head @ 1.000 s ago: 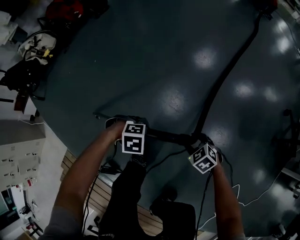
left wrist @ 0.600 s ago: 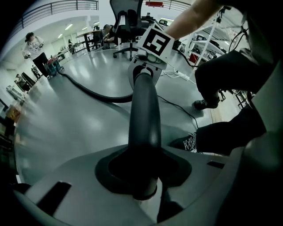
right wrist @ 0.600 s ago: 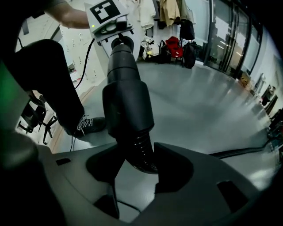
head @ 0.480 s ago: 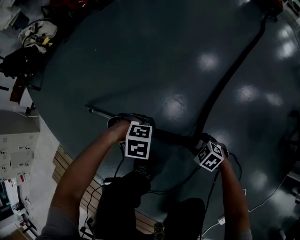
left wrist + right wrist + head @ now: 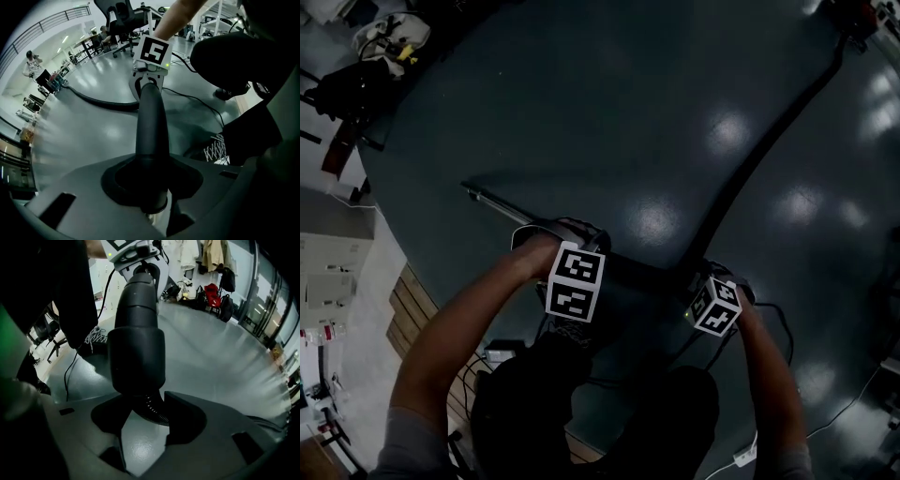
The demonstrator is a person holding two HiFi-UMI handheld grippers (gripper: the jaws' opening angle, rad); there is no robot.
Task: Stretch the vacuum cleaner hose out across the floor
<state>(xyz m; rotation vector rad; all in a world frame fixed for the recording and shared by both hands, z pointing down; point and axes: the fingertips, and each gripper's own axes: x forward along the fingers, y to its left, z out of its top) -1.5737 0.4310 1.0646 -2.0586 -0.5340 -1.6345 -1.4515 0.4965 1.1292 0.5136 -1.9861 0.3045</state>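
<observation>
The left hand-held gripper (image 5: 147,197) clamps the dark hose handle (image 5: 151,126); the hose (image 5: 101,101) curves away over grey floor (image 5: 84,140).

Glossy smooth floor (image 5: 581,112) (bright lamp glare); matt black plastic handle (image 5: 150,126); ribbed flexible hose (image 5: 152,411)

Glossy dark teal floor (image 5: 581,112) with ceiling-light glare spots. Office chairs (image 5: 118,14) in the distance. Coats (image 5: 212,251), red bag (image 5: 213,290) near glazed wall (image 5: 271,301). White cabinets (image 5: 328,281), wood slats (image 5: 408,305) at floor edge.
</observation>
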